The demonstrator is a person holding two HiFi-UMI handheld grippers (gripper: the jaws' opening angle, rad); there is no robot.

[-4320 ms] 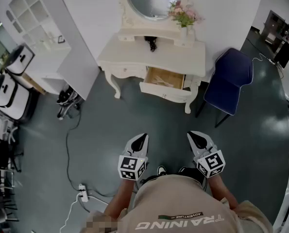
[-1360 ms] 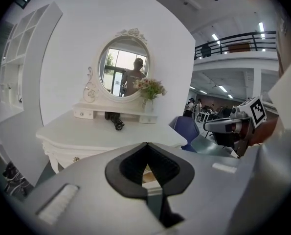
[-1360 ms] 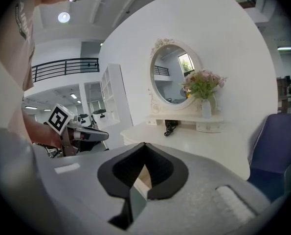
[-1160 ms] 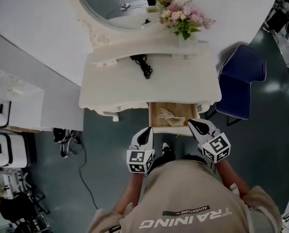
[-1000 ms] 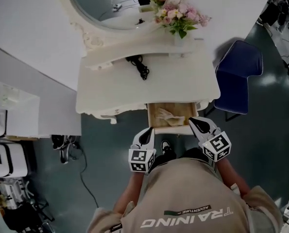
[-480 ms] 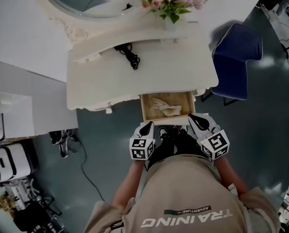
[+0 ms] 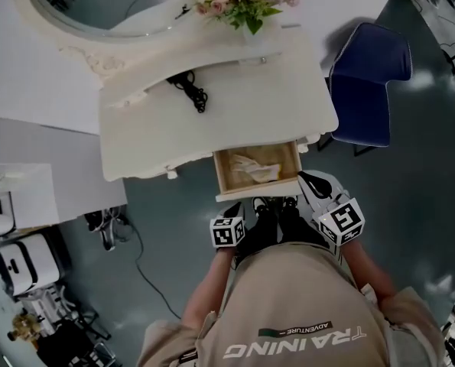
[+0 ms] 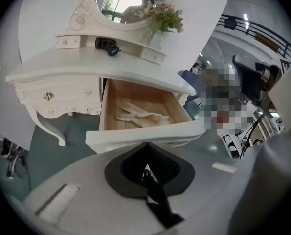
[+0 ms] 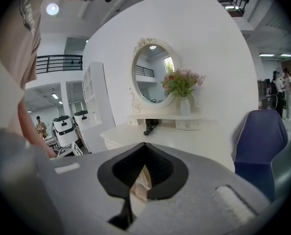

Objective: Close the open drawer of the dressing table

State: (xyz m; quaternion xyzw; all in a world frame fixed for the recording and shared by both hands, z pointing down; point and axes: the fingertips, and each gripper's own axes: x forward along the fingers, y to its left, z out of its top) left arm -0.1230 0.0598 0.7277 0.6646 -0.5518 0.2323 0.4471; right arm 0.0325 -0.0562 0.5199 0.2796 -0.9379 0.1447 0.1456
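Near: my left hand-held gripper point(image 7: 232, 209) and right hand-held gripper point(image 7: 310, 180), both clenched, jaw tips together, nothing grasped. Both sit at the front of the drawer point(image 7: 256, 171); I cannot tell whether either touches it. The drawer stands pulled out of the bench point(image 7: 212, 121), its pale contents point(image 8: 138, 114) hard to make out. Far: mirror point(image 7: 97, 6), cut off at the top.

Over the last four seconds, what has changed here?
The person walked up to the dressing table, bringing the left gripper and right gripper to the front of the open drawer, the right one near its right corner. Nothing was taken hold of; both stay shut and empty. The drawer is still open, its pale contents unmoved.
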